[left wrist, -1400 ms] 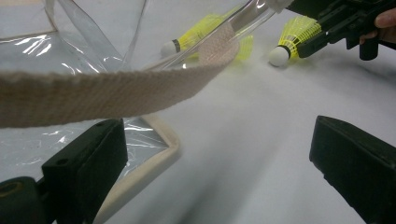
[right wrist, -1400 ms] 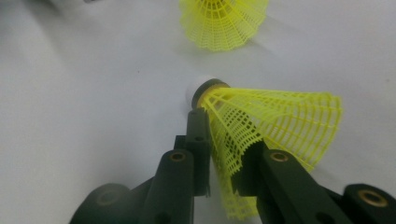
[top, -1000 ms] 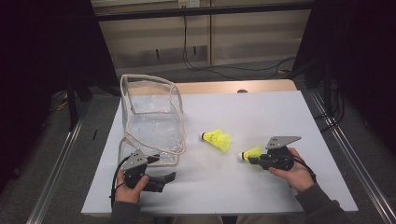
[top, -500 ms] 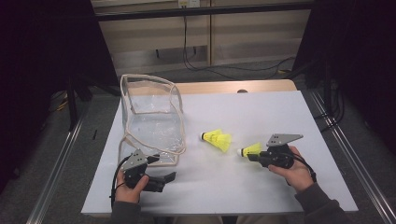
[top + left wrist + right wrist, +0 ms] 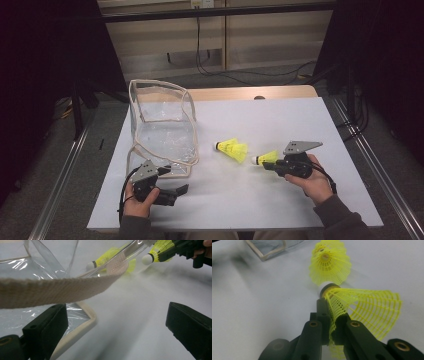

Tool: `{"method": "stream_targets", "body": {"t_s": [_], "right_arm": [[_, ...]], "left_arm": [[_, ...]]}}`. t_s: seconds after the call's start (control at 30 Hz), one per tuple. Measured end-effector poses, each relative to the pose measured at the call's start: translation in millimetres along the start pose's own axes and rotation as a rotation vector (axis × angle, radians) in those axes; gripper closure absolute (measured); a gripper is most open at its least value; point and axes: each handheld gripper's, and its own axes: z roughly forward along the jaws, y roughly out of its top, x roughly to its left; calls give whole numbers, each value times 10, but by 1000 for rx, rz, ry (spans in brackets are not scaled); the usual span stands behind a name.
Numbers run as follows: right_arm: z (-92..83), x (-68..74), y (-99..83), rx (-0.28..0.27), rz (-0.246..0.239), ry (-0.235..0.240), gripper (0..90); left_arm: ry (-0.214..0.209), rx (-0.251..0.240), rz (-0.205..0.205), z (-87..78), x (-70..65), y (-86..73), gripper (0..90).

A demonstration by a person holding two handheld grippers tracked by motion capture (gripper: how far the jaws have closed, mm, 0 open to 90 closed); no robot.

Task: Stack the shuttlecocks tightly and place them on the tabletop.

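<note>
The right hand-held gripper (image 5: 265,164) is clamped on the skirt of a yellow plastic-mesh shuttlecock (image 5: 362,307) just above the white bench (image 5: 280,120), likely bound for the clear beige-trimmed plastic bag (image 5: 162,125), beside which the left hand-held gripper (image 5: 181,190) waits with jaws apart, so next comes a carry over the bag's open mouth.

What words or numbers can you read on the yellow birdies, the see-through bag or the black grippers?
None: no word, number or sign can be read.
Held shuttlecock: plain yellow mesh, no print.
Second shuttlecock on the table: a dark band by the cork, no lettering to read.
Clear bag: plain plastic with beige webbing trim, no label.
Left gripper and right gripper: plain black, no markings.
</note>
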Motion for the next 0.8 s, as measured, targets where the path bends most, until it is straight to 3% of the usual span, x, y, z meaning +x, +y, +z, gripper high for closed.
{"method": "stream_targets", "body": {"t_s": [0.8], "right_arm": [[107, 14, 69, -10, 5, -31, 871]], "left_arm": [[2, -2, -3, 1, 4, -2, 43]]}}
